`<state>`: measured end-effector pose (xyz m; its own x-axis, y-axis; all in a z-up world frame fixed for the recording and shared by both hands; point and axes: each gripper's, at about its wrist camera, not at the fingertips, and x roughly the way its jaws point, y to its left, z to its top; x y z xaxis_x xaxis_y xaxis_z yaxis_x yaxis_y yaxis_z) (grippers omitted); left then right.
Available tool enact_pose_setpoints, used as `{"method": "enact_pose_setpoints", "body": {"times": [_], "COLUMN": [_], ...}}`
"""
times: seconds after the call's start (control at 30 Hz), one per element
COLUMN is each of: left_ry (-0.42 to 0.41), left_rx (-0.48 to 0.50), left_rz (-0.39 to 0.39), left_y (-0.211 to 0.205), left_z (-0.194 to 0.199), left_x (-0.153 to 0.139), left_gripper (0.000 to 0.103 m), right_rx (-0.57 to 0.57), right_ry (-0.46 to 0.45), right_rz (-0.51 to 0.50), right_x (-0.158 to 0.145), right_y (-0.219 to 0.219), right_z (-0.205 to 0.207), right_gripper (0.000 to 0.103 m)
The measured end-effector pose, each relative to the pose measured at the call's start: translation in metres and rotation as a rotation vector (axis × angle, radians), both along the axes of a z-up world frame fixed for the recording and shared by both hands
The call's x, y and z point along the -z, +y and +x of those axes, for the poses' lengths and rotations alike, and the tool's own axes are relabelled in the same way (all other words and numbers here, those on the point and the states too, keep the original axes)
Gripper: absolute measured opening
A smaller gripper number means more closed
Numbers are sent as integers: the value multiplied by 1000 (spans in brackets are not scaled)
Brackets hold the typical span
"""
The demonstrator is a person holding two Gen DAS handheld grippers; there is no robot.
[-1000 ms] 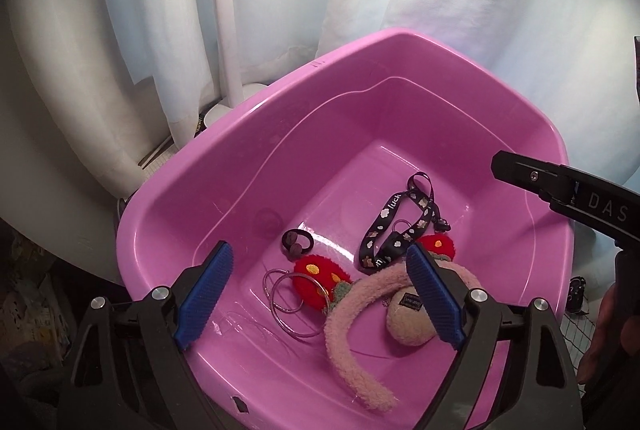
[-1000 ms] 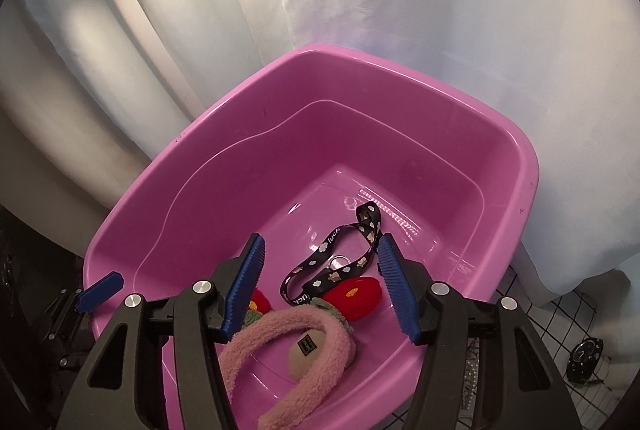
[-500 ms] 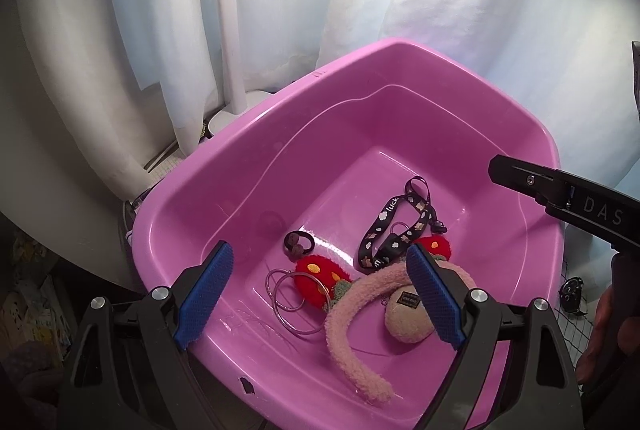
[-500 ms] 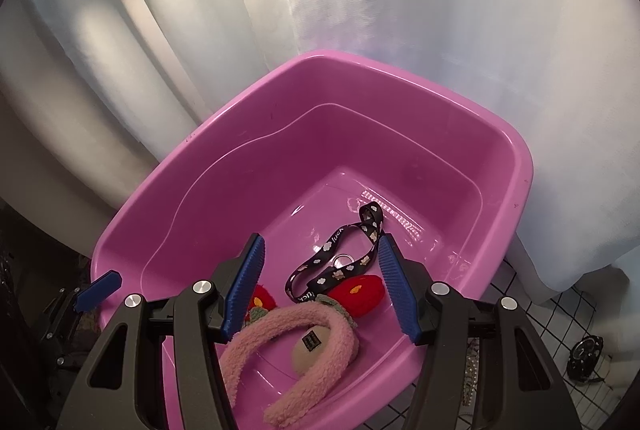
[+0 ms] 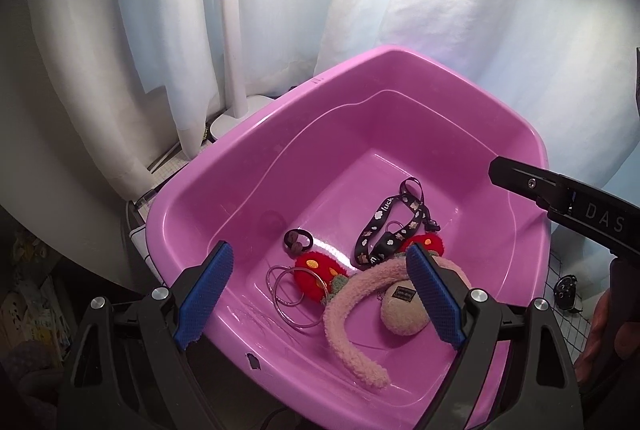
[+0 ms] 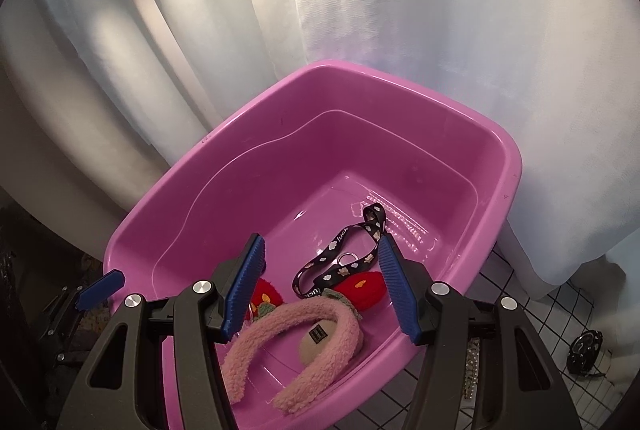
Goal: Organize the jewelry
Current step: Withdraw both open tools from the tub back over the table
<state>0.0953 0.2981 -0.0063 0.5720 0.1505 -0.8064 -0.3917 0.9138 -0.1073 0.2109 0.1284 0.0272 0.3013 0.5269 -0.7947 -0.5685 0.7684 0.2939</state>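
Note:
A pink plastic tub holds the accessories. Inside lie a fuzzy pink headband, a beige plush ball, red plush strawberry clips, a black patterned lanyard, silver bangles and a dark hair tie. My left gripper is open and empty above the tub's near edge. My right gripper is open and empty above the tub's near right side.
White curtains hang behind the tub. A white lamp pole and base stand at the back left. White tiled floor with a small dark object lies to the right of the tub.
Both grippers have drawn back and up from the tub, which now looks smaller and lower. Both stay open. The items in the tub have not moved.

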Motion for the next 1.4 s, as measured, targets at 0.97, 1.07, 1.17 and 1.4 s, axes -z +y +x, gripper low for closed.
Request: {"method": "enact_pose_setpoints", "body": {"times": [0.97,1.07,1.17,1.4], "left_ry": [-89,-106,-127,-150], "left_rx": [111,136,163,259], "left_rz": [37,52,57,38], "left_y": [-57,-68,-82,-130], "left_z": [-36,-41,-46,-55], "left_x": [-31,-36,-41,-37], "left_gripper": [94,95,95,96], "right_rx": [139,166,199,318], "right_ry": [-93,-100,-108,-84], "right_rz": [108,109,91,48], "right_x": [-31,-29,-23,5], "right_y": [-111,-133,-157,-229], "right_z": [-75,-87,-98,-126], "right_gripper": [66,67,67,68]}}
